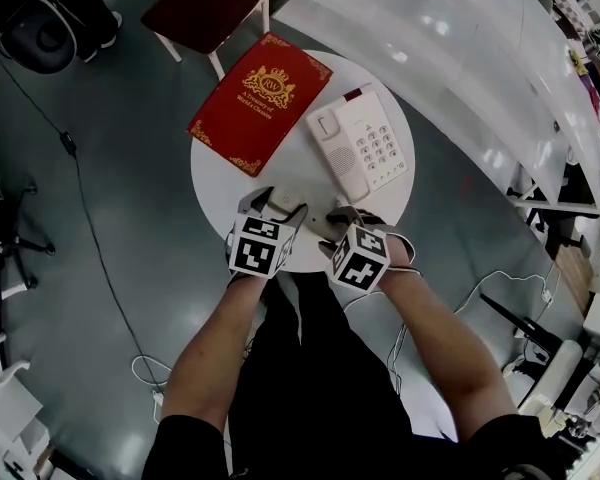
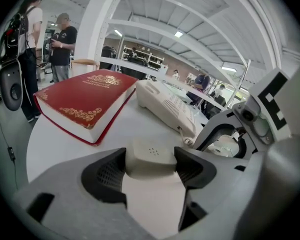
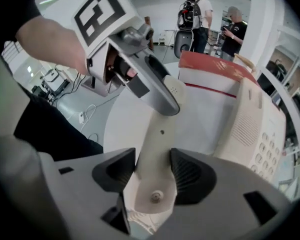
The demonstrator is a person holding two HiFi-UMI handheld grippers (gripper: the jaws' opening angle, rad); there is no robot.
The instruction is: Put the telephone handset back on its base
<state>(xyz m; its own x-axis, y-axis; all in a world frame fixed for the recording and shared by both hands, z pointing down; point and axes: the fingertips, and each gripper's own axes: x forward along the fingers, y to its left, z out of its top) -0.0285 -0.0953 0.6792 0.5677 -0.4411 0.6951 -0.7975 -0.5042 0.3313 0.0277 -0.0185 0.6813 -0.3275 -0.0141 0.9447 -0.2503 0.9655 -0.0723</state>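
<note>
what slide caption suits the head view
Left gripper and right gripper clasp the handset on the round table, near the telephone base and red book.

On the worktop the book lies far left, with the base just right of it. The handset lies along the near edge, before the base and apart from it. One end sits between the left gripper's jaws, its middle between the right gripper's. A chair stands behind the book.

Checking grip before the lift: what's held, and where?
The telephone handset. Right gripper: jaws clamp it near one end. Left gripper: jaws flank the other end; contact unclear.
</note>
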